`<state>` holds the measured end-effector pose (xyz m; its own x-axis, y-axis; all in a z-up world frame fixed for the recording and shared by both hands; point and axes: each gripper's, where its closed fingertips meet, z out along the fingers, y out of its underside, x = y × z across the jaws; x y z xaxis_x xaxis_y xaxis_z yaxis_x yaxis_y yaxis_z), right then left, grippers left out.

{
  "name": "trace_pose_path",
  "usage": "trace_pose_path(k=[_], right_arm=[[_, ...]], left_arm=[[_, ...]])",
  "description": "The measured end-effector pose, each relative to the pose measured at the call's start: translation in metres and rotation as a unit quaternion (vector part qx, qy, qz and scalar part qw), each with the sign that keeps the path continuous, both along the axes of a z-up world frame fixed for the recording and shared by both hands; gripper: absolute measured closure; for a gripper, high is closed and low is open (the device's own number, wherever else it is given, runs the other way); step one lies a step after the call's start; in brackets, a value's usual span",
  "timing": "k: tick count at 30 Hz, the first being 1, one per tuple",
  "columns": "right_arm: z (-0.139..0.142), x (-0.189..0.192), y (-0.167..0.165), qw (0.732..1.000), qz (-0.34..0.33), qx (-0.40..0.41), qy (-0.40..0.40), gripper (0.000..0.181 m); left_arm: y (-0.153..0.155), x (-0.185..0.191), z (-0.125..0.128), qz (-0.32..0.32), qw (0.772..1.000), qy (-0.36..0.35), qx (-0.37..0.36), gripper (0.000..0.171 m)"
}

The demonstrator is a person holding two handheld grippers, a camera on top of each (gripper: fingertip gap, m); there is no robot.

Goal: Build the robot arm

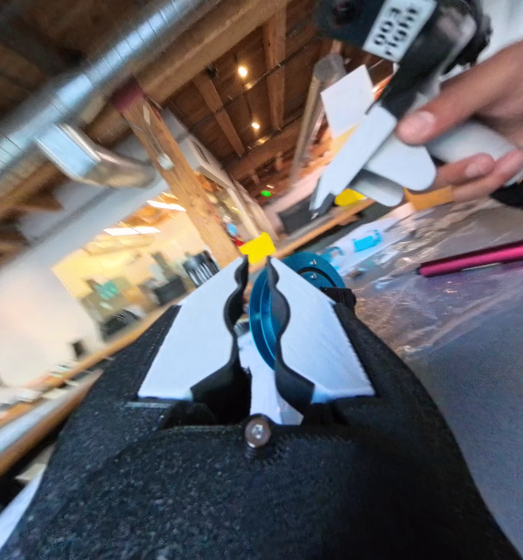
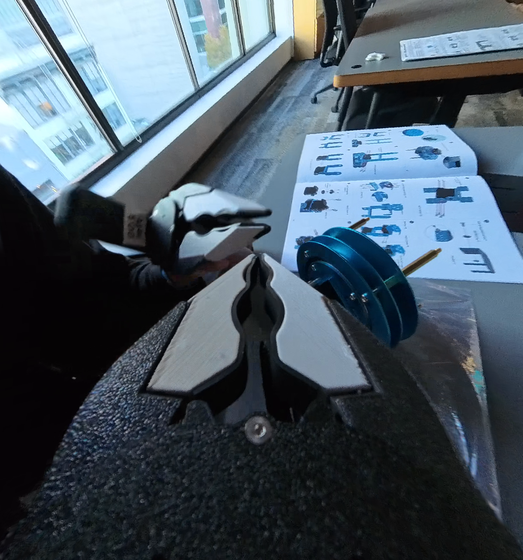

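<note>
A blue metal wheel of stacked discs (image 2: 357,291) stands on edge on the grey table (image 2: 511,318), with brass standoffs (image 2: 422,257) sticking out of its far side. My right gripper (image 2: 258,257) is shut and empty, just left of the wheel. My left gripper (image 1: 257,260) is slightly open and empty; the wheel (image 1: 317,272) shows through and behind its fingers. In the right wrist view the left gripper (image 2: 261,221) hovers left of the wheel, apart from it. In the left wrist view a hand holds the right gripper (image 1: 321,206) above the table.
An open instruction booklet (image 2: 405,212) lies behind the wheel. A clear plastic bag (image 2: 445,348) lies under and beside it. A pink rod (image 1: 481,256) lies on the plastic. A second desk (image 2: 405,69) with a printed sheet (image 2: 472,42) stands beyond; windows are at left. About 5 centimeters separates my left fingertips from my right.
</note>
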<state>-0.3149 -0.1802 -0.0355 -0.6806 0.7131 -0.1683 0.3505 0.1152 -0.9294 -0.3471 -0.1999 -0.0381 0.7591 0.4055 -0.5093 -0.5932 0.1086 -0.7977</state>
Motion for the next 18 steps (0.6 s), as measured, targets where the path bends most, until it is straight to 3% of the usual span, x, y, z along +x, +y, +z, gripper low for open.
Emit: trace_pose_path(k=[2, 4, 6, 10, 14, 16, 18], right_arm=[[0.002, 0.000, 0.002, 0.999, 0.006, -0.038, -0.014, 0.181], [0.003, 0.000, 0.005, 0.997, 0.010, -0.071, -0.025, 0.181], [0.003, -0.001, 0.010, 0.994, 0.011, -0.098, -0.037, 0.181], [-0.007, -0.007, 0.021, 0.990, -0.004, -0.127, -0.067, 0.181], [-0.014, -0.009, 0.023, 0.984, -0.008, -0.150, -0.091, 0.181], [-0.019, -0.010, 0.023, 0.985, -0.009, -0.144, -0.096, 0.181], [-0.021, -0.011, 0.023, 0.985, -0.013, -0.141, -0.101, 0.181]], left_arm=[[-0.002, -0.020, -0.009, -0.070, 0.988, -0.120, -0.061, 0.136], [-0.002, -0.031, -0.026, -0.155, 0.943, -0.257, -0.143, 0.108], [0.000, -0.031, -0.039, -0.236, 0.895, -0.321, -0.202, 0.101], [0.014, -0.036, -0.056, -0.270, 0.868, -0.308, -0.281, 0.111], [0.028, -0.038, -0.083, -0.238, 0.868, -0.246, -0.359, 0.123], [0.031, -0.033, -0.081, -0.254, 0.869, -0.225, -0.361, 0.138], [0.034, -0.033, -0.075, -0.260, 0.867, -0.228, -0.359, 0.139]])
